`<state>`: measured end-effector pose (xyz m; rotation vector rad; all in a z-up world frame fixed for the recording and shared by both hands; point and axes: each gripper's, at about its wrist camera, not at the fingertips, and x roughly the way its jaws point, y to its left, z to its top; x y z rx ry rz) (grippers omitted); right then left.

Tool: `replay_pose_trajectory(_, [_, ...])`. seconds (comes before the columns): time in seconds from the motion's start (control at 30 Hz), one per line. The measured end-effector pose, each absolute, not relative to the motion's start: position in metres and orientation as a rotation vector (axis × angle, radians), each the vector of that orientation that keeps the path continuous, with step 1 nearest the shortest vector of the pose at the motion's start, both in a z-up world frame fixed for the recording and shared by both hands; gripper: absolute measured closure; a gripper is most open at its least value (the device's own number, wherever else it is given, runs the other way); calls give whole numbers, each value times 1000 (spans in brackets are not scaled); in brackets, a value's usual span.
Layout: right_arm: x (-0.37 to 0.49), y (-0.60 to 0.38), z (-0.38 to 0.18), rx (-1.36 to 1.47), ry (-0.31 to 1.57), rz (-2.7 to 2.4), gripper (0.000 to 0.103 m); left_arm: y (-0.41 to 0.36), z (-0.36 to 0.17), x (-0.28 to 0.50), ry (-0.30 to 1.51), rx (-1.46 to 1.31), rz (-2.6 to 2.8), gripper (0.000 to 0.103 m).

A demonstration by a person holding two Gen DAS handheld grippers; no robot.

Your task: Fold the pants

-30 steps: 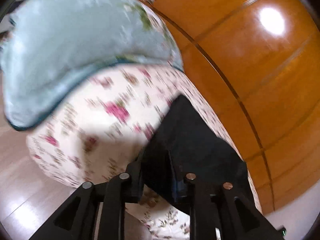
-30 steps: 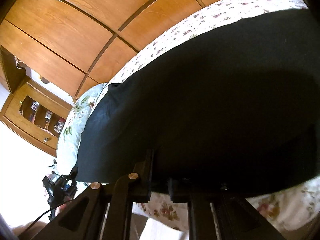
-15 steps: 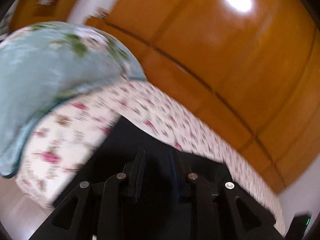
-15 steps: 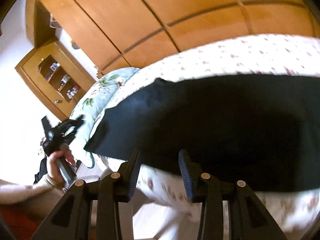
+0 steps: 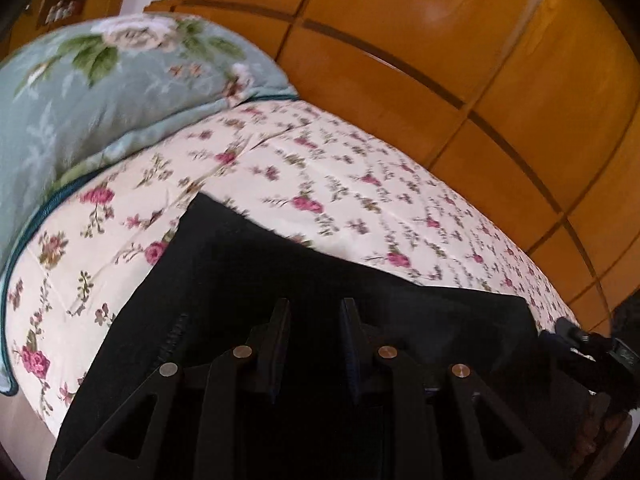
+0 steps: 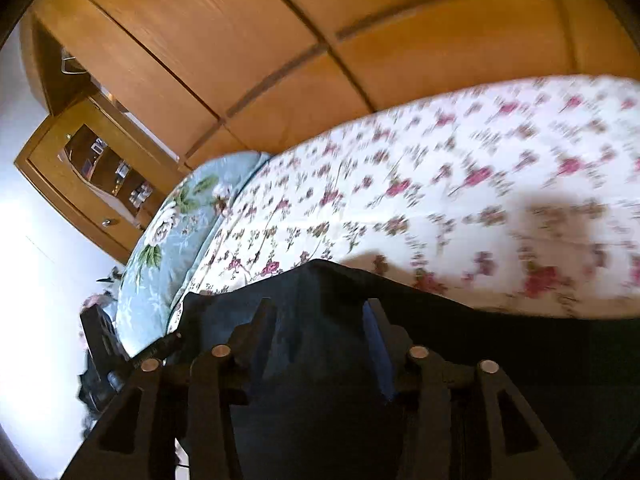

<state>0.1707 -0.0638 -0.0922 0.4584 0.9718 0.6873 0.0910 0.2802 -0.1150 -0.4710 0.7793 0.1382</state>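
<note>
Since the earlier frames both tools have left the cloth edge, and the black pants [image 5: 320, 288] now lie flat on the bed [image 5: 360, 184], long axis running across the bed's near edge, one end toward the pillow [image 5: 100, 92]. They look plain, dark and smooth, with a zipper line showing. Left tool [image 5: 315, 344] stands narrowly open above the cloth, holding nothing. Right tool [image 6: 320, 340] is opening, its jaws empty over the pants
</note>
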Motion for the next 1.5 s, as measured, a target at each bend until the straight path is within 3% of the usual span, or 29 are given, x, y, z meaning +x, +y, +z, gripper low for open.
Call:
replay_pose_trajectory(0.1, [190, -46, -111, 465, 1069, 747, 55, 281, -118, 90, 760, -454, 130, 78])
replay_pose_trajectory(0.13, [193, -41, -112, 458, 1067, 770, 79, 280, -119, 92, 762, -438, 133, 77])
replay_pose_trajectory(0.17, [196, -36, -111, 415, 1057, 765, 96, 278, -117, 95, 768, -420, 137, 77])
replay_pose_trajectory(0.3, [207, -29, -96, 352, 957, 692, 96, 281, -109, 107, 751, -395, 175, 76])
replay_pose_trajectory(0.43, [216, -15, -115, 231, 977, 625, 96, 288, -119, 128, 763, -345, 235, 76])
replay_pose_trajectory(0.73, [220, -19, -137, 278, 947, 581, 97, 282, -123, 135, 758, -293, 245, 76])
replay_pose_trajectory(1.0, [213, -28, -135, 326, 921, 590, 90, 252, -95, 108, 691, -356, 200, 74])
replay_pose_trajectory(1.07, [212, -27, -134, 313, 922, 586, 89, 229, -88, 102, 664, -371, 118, 66])
replay_pose_trajectory(1.33, [210, -29, -129, 307, 915, 569, 86, 116, -123, 132, 788, -41, -154, 64])
replay_pose_trajectory(1.37, [206, -34, -124, 320, 897, 555, 83, 114, -133, 138, 828, -28, -133, 64])
replay_pose_trajectory(1.43, [190, -49, -110, 314, 833, 458, 49, 117, -134, 143, 826, -44, -132, 64])
replay_pose_trajectory(1.5, [174, -62, -98, 310, 780, 442, 47, 118, -137, 148, 840, -43, -134, 64])
